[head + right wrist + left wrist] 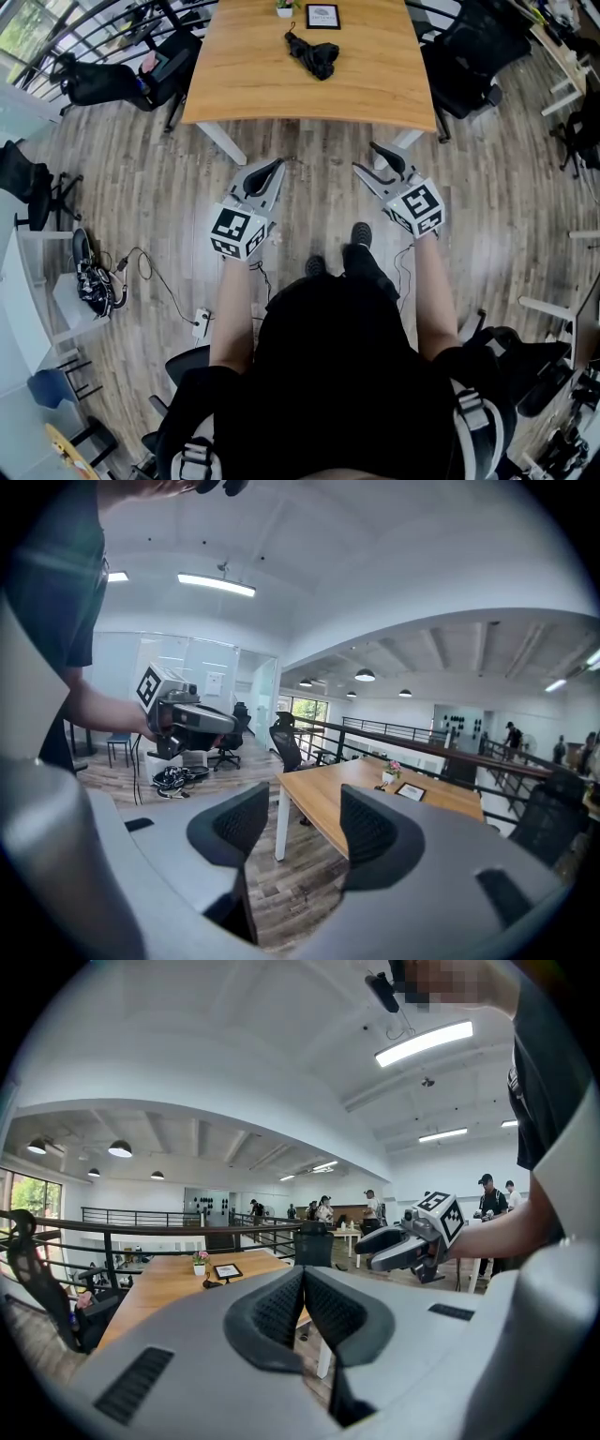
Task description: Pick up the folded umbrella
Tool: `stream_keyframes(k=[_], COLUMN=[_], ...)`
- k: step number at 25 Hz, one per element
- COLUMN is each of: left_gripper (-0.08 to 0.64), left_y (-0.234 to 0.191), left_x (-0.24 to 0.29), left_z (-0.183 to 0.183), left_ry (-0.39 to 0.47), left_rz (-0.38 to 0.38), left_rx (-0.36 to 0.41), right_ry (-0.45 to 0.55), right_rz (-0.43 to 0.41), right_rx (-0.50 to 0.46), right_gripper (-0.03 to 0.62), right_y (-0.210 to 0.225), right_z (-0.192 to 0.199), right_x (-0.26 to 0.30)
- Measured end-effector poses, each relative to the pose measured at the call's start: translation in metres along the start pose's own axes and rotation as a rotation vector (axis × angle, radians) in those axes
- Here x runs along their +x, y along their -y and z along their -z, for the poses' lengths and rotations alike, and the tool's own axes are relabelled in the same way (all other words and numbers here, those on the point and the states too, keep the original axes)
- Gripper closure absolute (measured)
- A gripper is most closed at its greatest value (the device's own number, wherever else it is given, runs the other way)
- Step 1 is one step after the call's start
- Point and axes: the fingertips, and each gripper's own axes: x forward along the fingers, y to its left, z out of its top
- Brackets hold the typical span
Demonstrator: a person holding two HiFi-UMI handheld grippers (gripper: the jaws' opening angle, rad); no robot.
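The folded black umbrella [314, 54] lies on the far half of a wooden table [253, 80], well ahead of both grippers. In the left gripper view the umbrella [214, 1283] is a small dark shape beside the picture frame. My left gripper [278, 166] hovers over the floor just short of the table's near edge, and its jaws [303, 1274] are pressed together with nothing between them. My right gripper [366, 157] is level with it on the right. Its jaws [302, 803] stand apart with only floor and table seen through the gap.
A picture frame [322, 16] and a small potted plant [285, 7] stand at the table's far edge. Black office chairs [473, 56] [131, 82] flank the table. Cables and shoes [94, 279] lie on the floor at left. A railing [141, 1232] runs behind the table.
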Motion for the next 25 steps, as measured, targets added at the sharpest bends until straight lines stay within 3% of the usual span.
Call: stream_keyframes(k=[2, 5, 25], left_gripper=[0.538, 0.538, 0.538], left_y=[-0.003, -0.006, -0.021], left_x=[-0.004, -0.008, -0.022], left_z=[0.001, 0.001, 0.005], left_ry=[-0.001, 0.001, 0.01], left_rz=[0.0, -0.001, -0.012], left_rx=[0.0, -0.001, -0.007], right_ry=[0.005, 0.013, -0.016], right_rz=[0.009, 0.019, 0.029], right_rx=[-0.005, -0.002, -0.045], right_gripper=[0.317, 0.298, 0.278], right_y=[-0.001, -0.004, -0.013], right_z=[-0.002, -0.007, -0.005], right_x=[0.002, 0.002, 0.019])
